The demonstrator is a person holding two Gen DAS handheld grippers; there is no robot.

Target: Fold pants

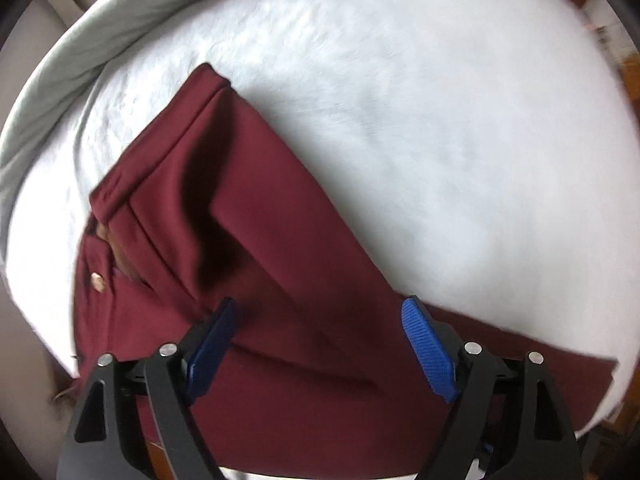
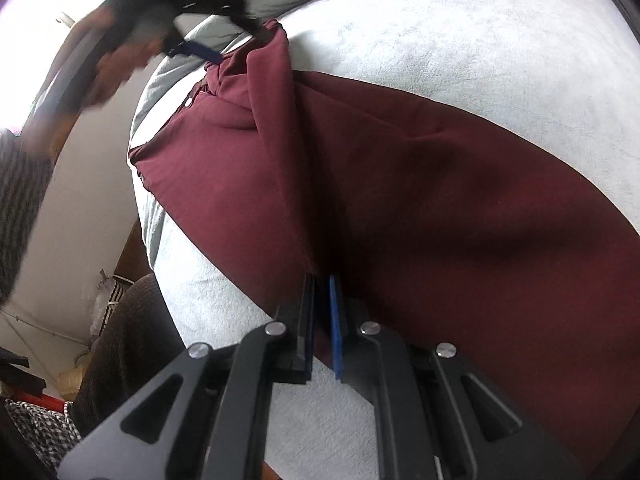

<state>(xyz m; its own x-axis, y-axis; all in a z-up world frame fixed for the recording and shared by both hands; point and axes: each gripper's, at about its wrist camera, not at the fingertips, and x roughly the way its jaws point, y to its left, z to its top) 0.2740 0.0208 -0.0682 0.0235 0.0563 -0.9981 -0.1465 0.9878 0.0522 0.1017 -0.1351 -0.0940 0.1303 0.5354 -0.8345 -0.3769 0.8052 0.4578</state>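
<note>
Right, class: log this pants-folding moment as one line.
left claw: open above maroon pants | right claw: shut on pants fold | surface: white bedspread

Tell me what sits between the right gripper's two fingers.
A fold of the maroon pants, pinched at their edge by the right gripper, seen in the right wrist view.

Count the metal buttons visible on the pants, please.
1. The button sits at the waist of the pants, near the bed's edge. Folds may hide others.
</note>
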